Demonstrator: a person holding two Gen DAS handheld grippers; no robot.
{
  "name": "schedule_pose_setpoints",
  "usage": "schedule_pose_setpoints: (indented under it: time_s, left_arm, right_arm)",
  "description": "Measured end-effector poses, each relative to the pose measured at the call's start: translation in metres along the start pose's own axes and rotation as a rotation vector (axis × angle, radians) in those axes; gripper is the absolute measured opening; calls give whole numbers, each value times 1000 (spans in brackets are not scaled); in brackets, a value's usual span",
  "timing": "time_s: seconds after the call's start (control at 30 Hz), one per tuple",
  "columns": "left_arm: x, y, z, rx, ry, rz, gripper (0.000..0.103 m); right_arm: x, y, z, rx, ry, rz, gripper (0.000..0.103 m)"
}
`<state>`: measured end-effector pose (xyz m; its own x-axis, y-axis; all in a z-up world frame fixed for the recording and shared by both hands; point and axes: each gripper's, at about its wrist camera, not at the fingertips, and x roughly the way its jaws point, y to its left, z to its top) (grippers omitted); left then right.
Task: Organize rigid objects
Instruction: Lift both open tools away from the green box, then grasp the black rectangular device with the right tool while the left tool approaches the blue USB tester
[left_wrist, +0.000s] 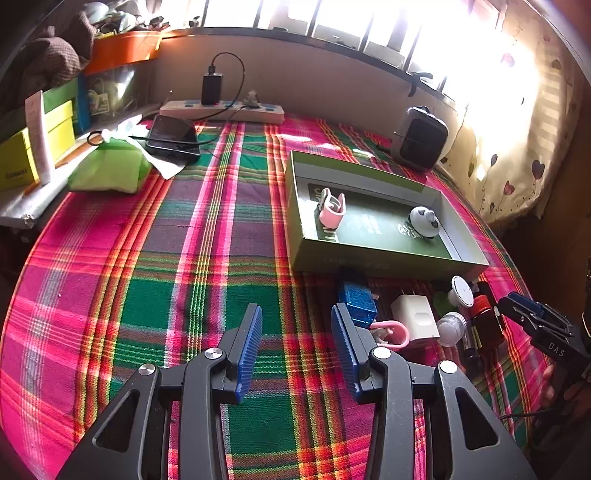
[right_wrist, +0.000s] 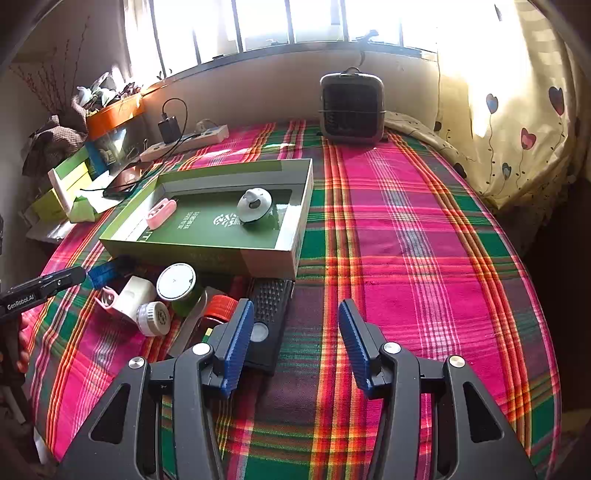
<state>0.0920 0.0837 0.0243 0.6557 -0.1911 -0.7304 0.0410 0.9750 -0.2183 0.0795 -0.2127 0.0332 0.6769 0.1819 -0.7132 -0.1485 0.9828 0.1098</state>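
A shallow green box (left_wrist: 369, 260) (right_wrist: 184, 254) lies on the plaid cloth. It holds a pink clip (left_wrist: 332, 210) (right_wrist: 160, 213) and a round white panda figure (left_wrist: 424, 221) (right_wrist: 255, 205). In front of the box lies a heap: blue block (left_wrist: 356, 302), white charger (left_wrist: 415, 317) (right_wrist: 135, 295), pink loop (left_wrist: 393, 332), small white jars (left_wrist: 450, 328) (right_wrist: 153, 318), red-capped bottle (left_wrist: 487, 317) (right_wrist: 219, 306), black remote (right_wrist: 271, 317). My left gripper (left_wrist: 296, 314) (right_wrist: 70, 277) hovers open left of the heap. My right gripper (right_wrist: 295, 314) (left_wrist: 517, 306) hovers open, its left finger over the remote.
A small dark heater (right_wrist: 351, 107) (left_wrist: 421, 136) stands at the back by the wall. A power strip (left_wrist: 221, 110), a phone (left_wrist: 173, 138), a green cloth bundle (left_wrist: 110, 166) and stacked boxes (left_wrist: 37, 147) crowd the back left. A heart-print curtain (right_wrist: 517, 129) hangs on the right.
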Motion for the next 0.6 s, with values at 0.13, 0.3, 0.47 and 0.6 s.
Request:
schedule_pose_setpoints:
  time_s: [0.13, 0.3, 0.47, 0.6]
  left_arm:
    - [-2, 1, -2, -4, -2, -3, 38]
    - [-1, 0, -3, -2, 2, -8, 38]
    - [-1, -3, -1, 4, 1, -19, 38]
    - [1, -6, 0, 10, 6, -24, 38]
  right_arm:
    - [5, 6, -1, -13, 15, 14, 49]
    - [12, 11, -2, -33, 30, -2, 49]
    - [20, 13, -2, -37, 58, -12, 49]
    - [25, 13, -1, -36, 76, -16, 49]
